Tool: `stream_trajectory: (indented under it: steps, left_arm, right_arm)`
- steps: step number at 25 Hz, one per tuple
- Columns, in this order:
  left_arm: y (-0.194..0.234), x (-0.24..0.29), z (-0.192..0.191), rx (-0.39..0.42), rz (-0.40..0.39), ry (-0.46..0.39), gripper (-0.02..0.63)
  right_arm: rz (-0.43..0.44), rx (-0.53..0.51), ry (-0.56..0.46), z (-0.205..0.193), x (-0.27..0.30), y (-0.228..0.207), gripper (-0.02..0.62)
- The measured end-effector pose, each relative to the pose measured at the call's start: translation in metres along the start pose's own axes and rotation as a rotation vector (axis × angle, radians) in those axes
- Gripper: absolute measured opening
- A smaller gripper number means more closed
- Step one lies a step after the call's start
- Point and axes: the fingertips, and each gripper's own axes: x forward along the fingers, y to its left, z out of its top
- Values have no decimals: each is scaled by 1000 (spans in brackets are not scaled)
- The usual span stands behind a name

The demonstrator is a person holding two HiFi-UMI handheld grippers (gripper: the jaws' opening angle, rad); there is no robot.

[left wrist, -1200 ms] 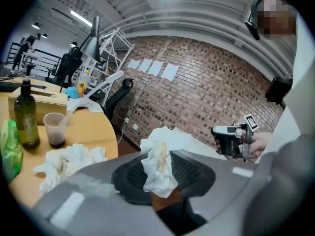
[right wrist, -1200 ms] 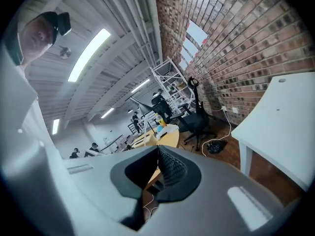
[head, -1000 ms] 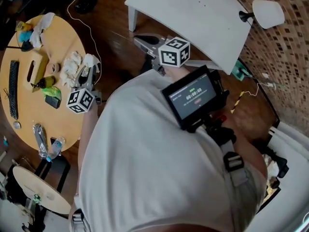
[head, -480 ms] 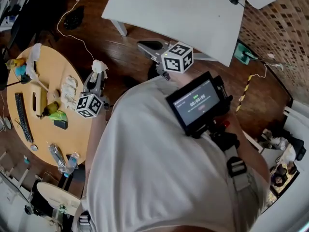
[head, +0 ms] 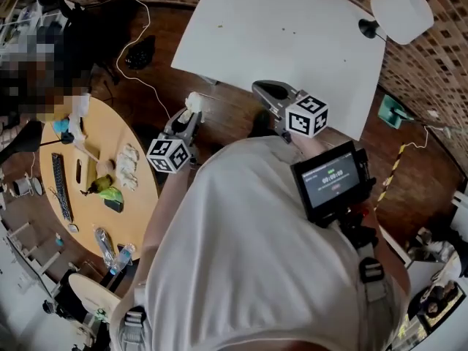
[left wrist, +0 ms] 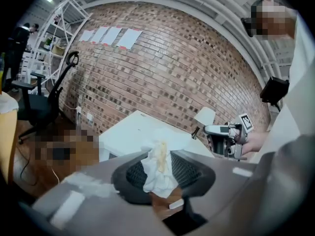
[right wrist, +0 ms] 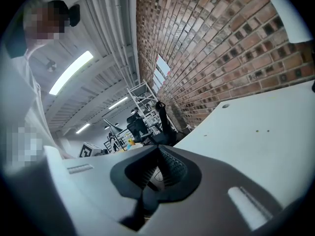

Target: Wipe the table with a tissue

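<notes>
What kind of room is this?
Probably an office or a workshop-style lab. It has a bare brick wall, a big white table, a black office chair and metal shelves.

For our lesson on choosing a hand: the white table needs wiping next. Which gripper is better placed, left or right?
Left, probably. The left gripper clamps the tissue, with the table just ahead. The right gripper is as near, but shut and empty.
</notes>
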Motion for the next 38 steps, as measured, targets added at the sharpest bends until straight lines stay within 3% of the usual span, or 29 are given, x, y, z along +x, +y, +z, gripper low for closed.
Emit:
stream_trajectory:
  steps: [10, 17, 31, 38]
  left_arm:
    - [-28, 74, 23, 38, -58, 64, 112]
    - [-14, 89, 49, 46, -20, 82, 112]
    - [-26, 165, 66, 118, -112, 192, 110]
    - [29, 177, 78, 114, -104, 227, 107]
  right_arm:
    - [-62, 22, -61, 28, -43, -74, 8]
    - [-61, 60, -102, 46, -49, -85, 8]
    - [-172, 100, -130, 56, -85, -117, 8]
    - [-230, 127, -144, 61, -37, -127, 8]
